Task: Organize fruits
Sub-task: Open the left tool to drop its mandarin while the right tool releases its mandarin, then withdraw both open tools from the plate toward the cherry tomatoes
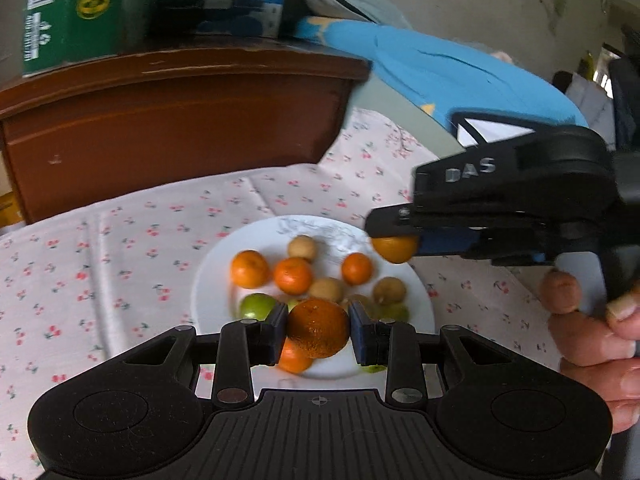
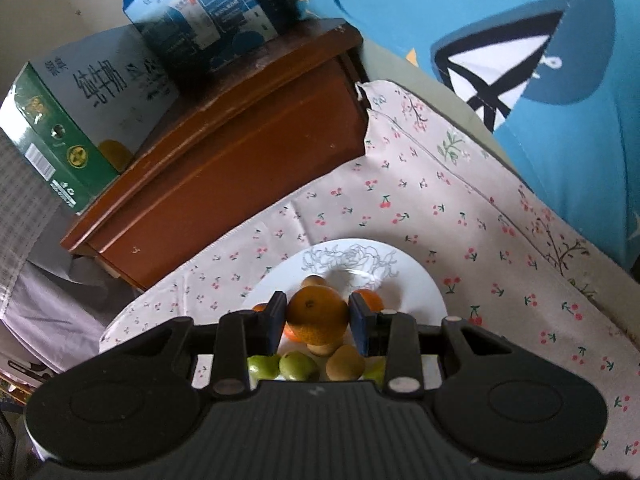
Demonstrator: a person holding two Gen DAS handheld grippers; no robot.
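A white plate (image 1: 224, 256) on a cherry-print cloth holds several small oranges, brown longans and green fruits. My left gripper (image 1: 318, 330) is shut on an orange (image 1: 318, 328) just above the plate's near side. My right gripper (image 2: 318, 320) is shut on another orange (image 2: 318, 316) and holds it above the plate (image 2: 416, 280). In the left wrist view the right gripper (image 1: 394, 240) comes in from the right with its orange (image 1: 394, 250) over the plate's right rim.
A brown wooden cabinet (image 1: 168, 120) stands behind the cloth, with a green carton (image 1: 72, 12) and a blue box (image 2: 204, 16) on top. A blue pillow (image 2: 540, 80) lies to the right.
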